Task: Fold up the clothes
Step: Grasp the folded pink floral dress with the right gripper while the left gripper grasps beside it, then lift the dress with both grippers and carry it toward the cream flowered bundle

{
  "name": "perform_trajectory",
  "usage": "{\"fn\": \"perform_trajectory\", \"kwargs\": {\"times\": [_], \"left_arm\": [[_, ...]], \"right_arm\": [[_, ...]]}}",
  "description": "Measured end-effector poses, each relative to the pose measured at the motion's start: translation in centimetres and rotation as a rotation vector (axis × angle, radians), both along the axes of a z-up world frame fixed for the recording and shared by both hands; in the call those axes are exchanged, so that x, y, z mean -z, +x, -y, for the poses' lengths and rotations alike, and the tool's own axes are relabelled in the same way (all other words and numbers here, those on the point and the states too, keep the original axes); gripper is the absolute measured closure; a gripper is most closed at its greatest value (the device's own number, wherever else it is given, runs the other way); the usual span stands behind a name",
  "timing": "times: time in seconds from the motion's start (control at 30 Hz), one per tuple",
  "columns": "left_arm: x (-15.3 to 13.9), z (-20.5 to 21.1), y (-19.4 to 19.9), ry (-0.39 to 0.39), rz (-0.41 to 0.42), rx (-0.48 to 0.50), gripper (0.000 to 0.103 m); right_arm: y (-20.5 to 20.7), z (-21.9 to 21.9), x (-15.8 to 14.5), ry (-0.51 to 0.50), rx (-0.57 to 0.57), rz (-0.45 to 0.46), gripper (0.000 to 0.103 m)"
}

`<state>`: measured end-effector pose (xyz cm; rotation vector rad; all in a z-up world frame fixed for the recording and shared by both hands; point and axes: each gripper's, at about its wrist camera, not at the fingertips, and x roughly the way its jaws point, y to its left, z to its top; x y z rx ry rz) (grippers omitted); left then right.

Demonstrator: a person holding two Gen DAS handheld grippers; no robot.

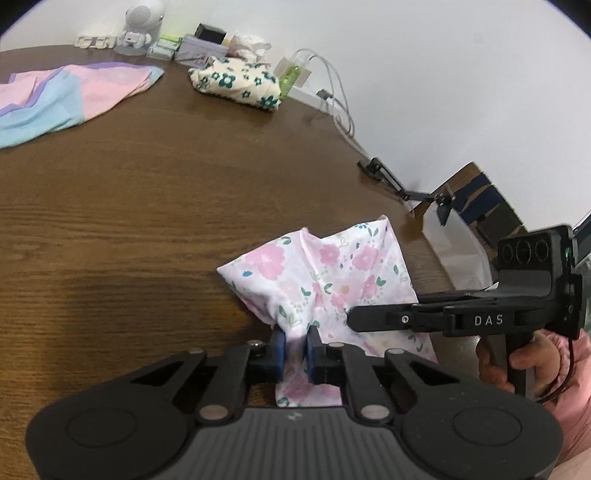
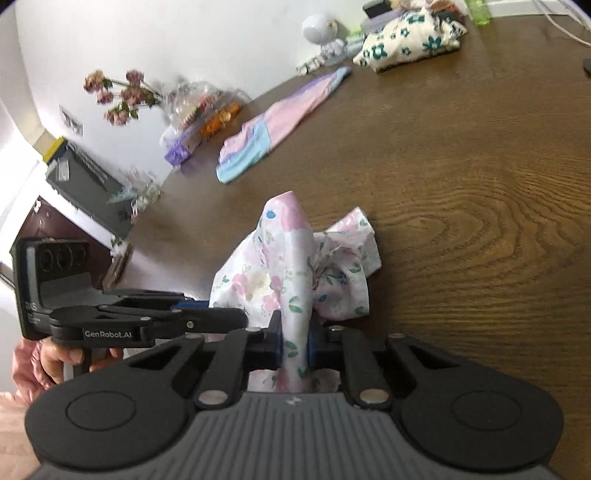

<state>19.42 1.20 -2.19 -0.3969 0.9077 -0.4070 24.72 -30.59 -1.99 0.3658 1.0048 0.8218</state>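
Both hand-held grippers, L (image 1: 295,349) & R (image 2: 295,345), clamp floral garment (image 1: 325,280) btwn fingers.

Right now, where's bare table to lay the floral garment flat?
Open wood lies between the floral garment and the pastel striped cloth, in front of the green-flower bundle. The back edge is crowded: speaker, boxes, cables.
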Motion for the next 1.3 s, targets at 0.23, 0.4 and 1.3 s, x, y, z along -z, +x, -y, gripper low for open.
{"fn": "perform_trajectory", "kwargs": {"times": [0.23, 0.4, 1.3], "left_arm": [[-3.3, -0.5, 0.0, -0.005, 0.103, 0.017, 0.094], [-4.9, -1.1, 0.5, -0.017, 0.141, 0.02, 0.094], [-0.3, -8.8, 0.8, -0.006, -0.071, -0.107, 0.041]], "right_arm": [[-0.6, -0.1, -3.4, 0.042, 0.048, 0.092, 0.093], [-0.4, -0.5, -5.1, 0.063, 0.076, 0.137, 0.093], [1.8, -4.7, -0.5, -0.075, 0.061, 0.095, 0.041]]}}
